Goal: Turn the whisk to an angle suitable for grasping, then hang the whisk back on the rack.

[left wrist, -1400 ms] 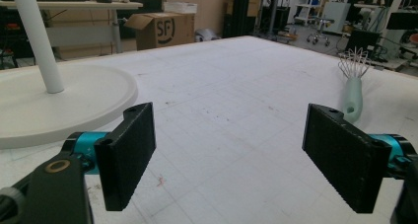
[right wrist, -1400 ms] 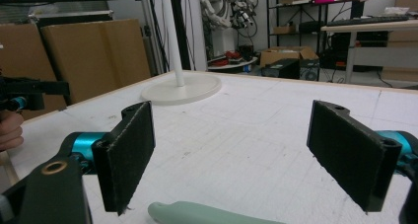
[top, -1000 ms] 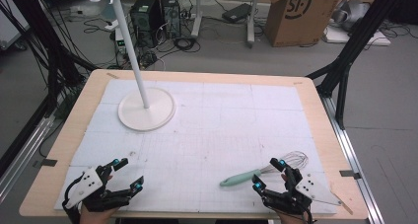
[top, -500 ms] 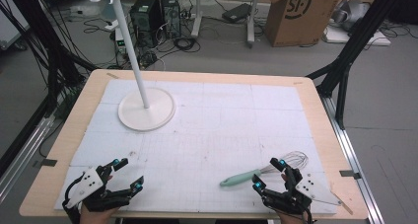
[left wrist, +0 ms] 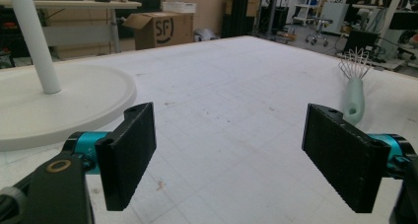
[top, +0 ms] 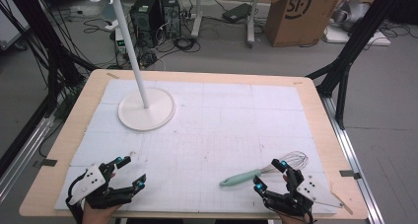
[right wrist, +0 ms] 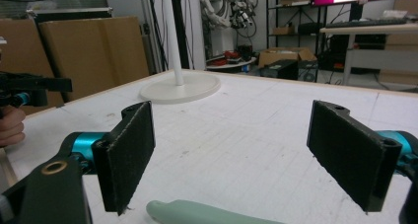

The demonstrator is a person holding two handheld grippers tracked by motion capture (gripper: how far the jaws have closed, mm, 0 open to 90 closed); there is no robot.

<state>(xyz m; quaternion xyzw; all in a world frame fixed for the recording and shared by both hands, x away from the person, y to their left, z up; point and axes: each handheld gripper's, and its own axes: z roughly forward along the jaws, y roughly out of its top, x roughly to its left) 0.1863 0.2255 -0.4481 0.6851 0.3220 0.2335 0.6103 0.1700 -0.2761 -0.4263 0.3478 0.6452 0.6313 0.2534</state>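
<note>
Whisk [top: 266, 170] untouched on mat, nothing hung on stand [top: 146, 105]; left gripper [top: 127, 172], right gripper [top: 272, 174] spread, empty.

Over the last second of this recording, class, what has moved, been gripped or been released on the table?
Nothing visibly changed. Both sets of tongs, left and right, stay open at the near edge, the mint-handled whisk lies untouched by the right ones, and the white hook stand keeps its place at the far left.
</note>
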